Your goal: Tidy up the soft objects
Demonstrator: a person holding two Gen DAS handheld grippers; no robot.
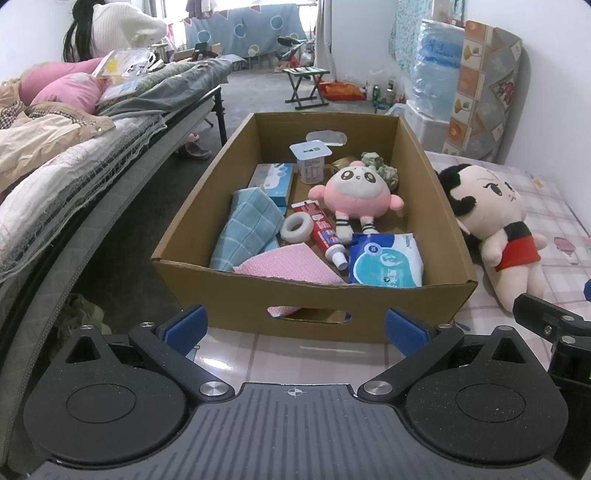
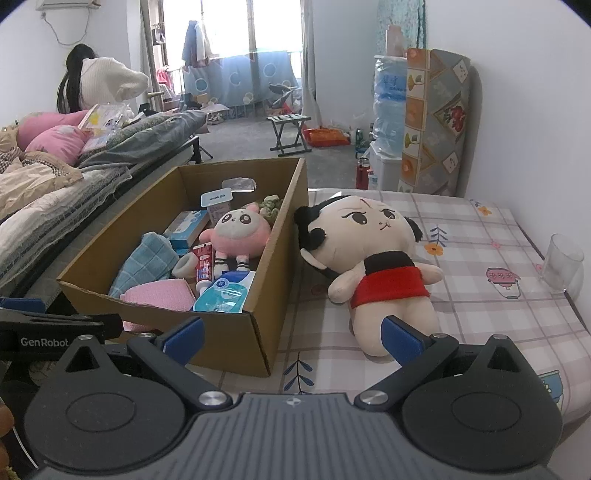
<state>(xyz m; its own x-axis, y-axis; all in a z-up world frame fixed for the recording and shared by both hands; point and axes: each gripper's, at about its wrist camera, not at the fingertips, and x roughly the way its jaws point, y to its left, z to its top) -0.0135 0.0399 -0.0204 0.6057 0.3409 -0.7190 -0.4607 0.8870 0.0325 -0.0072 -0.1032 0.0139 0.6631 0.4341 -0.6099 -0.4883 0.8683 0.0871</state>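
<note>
An open cardboard box [image 1: 369, 317] stands on the checked tablecloth [image 2: 480, 295]. Inside lie a pink panda plush [image 1: 356, 192], a blue cloth [image 1: 247, 229], a pink cloth [image 1: 291, 264], a wipes pack [image 1: 384, 264], toothpaste [image 1: 321, 225], a tape roll [image 1: 295, 229] and a yogurt cup [image 1: 310, 162]. A big doll [image 2: 369, 240] with black hair and red clothes lies on its back just right of the box. My left gripper [image 1: 295, 326] is open before the box's front wall. My right gripper [image 2: 291, 336] is open near the doll's legs, holding nothing.
A clear glass cup [image 2: 561, 262] stands near the table's right edge. A bed [image 1: 55, 166] with bedding and pink pillows runs along the left, with a person [image 1: 110, 29] behind it. A folding stool [image 2: 288, 133], a water jug [image 2: 388, 110] and a rolled mattress stand farther back.
</note>
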